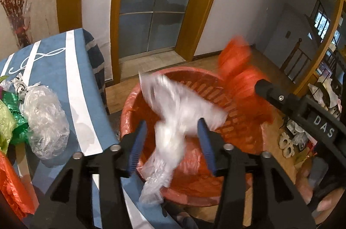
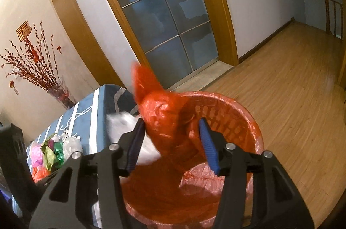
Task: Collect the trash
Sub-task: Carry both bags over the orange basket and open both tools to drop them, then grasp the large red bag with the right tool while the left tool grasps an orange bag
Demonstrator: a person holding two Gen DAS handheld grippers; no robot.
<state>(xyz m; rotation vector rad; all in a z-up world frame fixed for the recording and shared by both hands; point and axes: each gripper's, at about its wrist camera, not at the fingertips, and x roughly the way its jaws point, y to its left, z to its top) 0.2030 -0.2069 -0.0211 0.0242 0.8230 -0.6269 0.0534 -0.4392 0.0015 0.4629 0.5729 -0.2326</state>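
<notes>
Both hand-held grippers, left (image 1: 172, 142) and right (image 2: 172, 142), hang over the red-lined trash basket (image 1: 216, 192) beside the table (image 1: 82, 82), jaws spread, gripping nothing. A red bag (image 2: 164, 118) and a clear plastic bag (image 1: 173, 116) blur between their fingers, apparently dropping in. Featherlight, limp, slippery film: pinch a bunched fold.

Glass door (image 2: 164, 19), red-branch vase (image 2: 61, 95), wooden floor (image 2: 292, 86)

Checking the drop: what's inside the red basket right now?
The red basket has a red liner. A blurred white plastic bag and a red plastic bag sit over its opening, between each open tool's fingers. The bags and tools cover the basket's bottom, so other contents can't be seen.
</notes>
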